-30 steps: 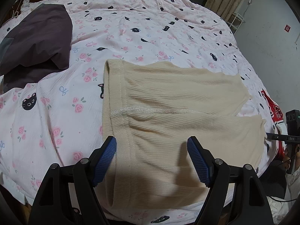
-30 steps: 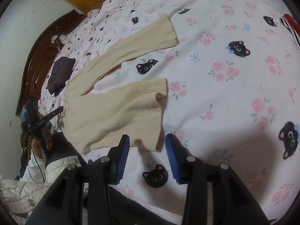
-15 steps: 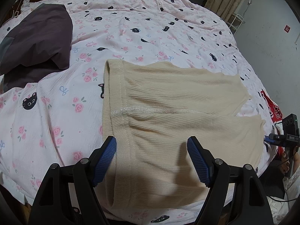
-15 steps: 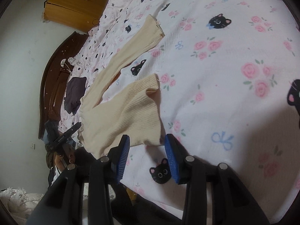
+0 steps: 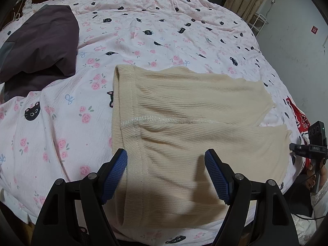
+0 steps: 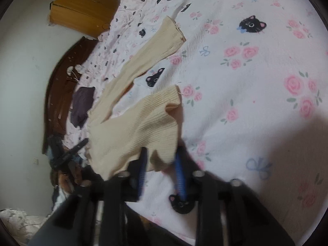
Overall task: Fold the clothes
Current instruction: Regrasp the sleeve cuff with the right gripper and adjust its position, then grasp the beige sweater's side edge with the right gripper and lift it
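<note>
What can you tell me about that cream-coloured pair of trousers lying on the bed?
The cream trousers are soft ribbed knit with a wide stitched waistband and a visible centre seam. They lie flat on the floral cat-print bedspread, legs spread apart. The right gripper is closing on the near leg's hem, lifting it slightly. The open left gripper hovers over the waist.

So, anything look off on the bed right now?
Mostly fine. The cream trousers lie flat, but the near leg's hem is bunched and lifted between the right tool's closing jaws. A dark garment lies crumpled nearby.
</note>
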Demonstrator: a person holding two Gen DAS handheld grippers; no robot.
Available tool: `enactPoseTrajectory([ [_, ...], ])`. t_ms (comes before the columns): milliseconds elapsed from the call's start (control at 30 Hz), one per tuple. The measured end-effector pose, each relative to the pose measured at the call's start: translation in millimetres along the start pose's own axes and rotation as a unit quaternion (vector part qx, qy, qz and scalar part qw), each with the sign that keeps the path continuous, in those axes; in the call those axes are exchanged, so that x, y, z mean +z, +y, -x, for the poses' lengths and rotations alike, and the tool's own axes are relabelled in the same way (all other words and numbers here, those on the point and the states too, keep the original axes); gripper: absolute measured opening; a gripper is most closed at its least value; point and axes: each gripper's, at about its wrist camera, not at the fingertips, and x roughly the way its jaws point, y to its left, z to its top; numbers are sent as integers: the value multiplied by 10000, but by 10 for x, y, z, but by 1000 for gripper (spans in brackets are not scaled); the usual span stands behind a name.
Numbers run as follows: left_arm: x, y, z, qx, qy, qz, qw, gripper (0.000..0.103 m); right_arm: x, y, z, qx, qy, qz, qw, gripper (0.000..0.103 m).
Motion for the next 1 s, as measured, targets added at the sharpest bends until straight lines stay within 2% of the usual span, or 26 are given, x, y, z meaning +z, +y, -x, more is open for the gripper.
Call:
enactPoseTrajectory([
  [267,2,-1,-7,-12,4,5,10000,74,-92,-62,158,-168,-40,-45,9998,7],
  [467,4,2,-6,-21,-2,10,10000,74,-194,-60,278,-624,141,22,9979,7],
  [633,-1,-4,-3,-5,-10,-6,10000,74,-220,40,217,-1083,313,280,9932,7],
  [800,-31,-24,18,62,10,-36,10000,74,-125,217,255,-1666,391,536,9838,19],
  [900,-61,-57,27,150,36,-111,9998,74,14,372,357,-2220,297,837,9710,26],
  [967,-66,-79,19,208,46,-175,9996,74,146,520,408,-2532,234,1157,9602,39],
  [1000,-68,-90,14,236,52,-204,9995,74,227,603,425,-2614,191,1293,9564,41],
])
